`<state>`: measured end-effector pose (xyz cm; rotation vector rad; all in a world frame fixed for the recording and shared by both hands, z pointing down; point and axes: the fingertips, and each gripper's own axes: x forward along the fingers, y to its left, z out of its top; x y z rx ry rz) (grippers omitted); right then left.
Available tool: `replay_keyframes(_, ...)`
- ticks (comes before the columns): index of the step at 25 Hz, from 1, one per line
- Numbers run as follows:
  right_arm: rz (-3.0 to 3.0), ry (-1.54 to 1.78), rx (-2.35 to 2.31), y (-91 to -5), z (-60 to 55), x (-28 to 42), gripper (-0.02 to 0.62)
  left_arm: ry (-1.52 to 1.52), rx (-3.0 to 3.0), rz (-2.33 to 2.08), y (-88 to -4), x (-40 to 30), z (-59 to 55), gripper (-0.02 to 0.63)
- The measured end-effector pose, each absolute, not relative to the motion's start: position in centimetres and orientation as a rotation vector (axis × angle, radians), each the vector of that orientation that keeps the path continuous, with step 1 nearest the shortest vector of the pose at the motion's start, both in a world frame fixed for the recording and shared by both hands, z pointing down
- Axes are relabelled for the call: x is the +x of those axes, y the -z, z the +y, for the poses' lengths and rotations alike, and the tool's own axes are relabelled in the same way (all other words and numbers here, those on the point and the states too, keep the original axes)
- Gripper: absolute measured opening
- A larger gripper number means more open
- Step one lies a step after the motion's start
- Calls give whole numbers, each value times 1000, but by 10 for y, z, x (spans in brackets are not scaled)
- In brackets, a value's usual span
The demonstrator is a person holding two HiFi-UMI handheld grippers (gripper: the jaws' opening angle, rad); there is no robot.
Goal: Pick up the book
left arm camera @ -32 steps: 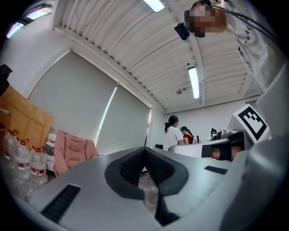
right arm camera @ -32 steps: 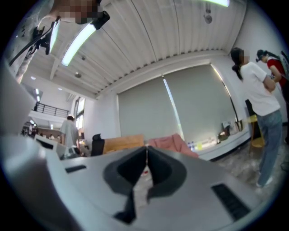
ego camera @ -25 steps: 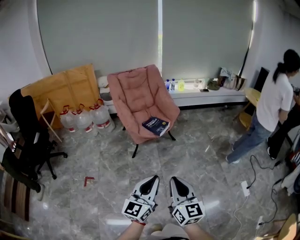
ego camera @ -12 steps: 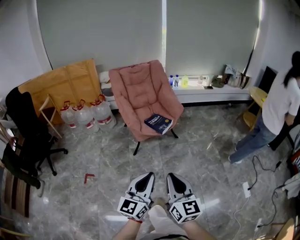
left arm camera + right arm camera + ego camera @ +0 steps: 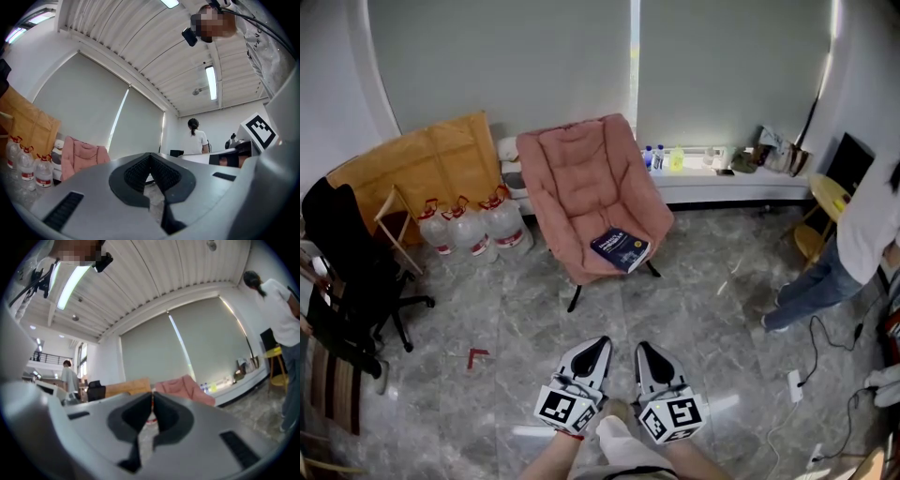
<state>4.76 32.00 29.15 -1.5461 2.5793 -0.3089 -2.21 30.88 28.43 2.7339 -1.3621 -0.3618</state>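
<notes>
The left claw (image 5: 597, 346) is sitting shut, holding nothing. The right claw (image 5: 644, 350) beside it is shut and empty too. Both are hanging over open grey floor (image 5: 698, 314). The blue book (image 5: 620, 249) is lying well ahead, by the front edge of the pink chair (image 5: 581, 178).

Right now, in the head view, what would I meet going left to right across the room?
Office chair → water jugs → pink chair → bottles on the sill → person in white.
</notes>
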Motion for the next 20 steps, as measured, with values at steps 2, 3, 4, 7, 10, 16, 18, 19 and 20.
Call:
replay_keyframes(2,2583,314,-1544,-292,308,47,12,360,2731,-1359,-284,-21,297,12)
replay_keyframes(3,2590,315,-1540,-292,302,45,12,360,2728,-1361,-285,-22,291,13)
replay_keyframes(4,2600,312,-1533,-293,297,43,12,359,2726,-1362,-285,-22,285,12)
replay_keyframes(7,2635,291,-1514,-292,279,34,12,350,2718,-1374,-288,-25,266,13)
replay_keyframes(10,2649,291,-1506,-294,258,28,12,341,2717,-1381,-288,-29,246,12)
replay_keyframes(16,2658,300,-1503,-298,221,26,12,335,2703,-1400,-290,-36,207,12)
replay_keyframes(18,2656,299,-1508,-299,209,26,12,337,2702,-1394,-291,-35,196,13)
replay_keyframes(19,2659,298,-1508,-299,204,26,12,335,2703,-1387,-292,-34,191,13)
replay_keyframes(20,2662,294,-1508,-298,199,26,12,331,2709,-1378,-292,-33,186,12)
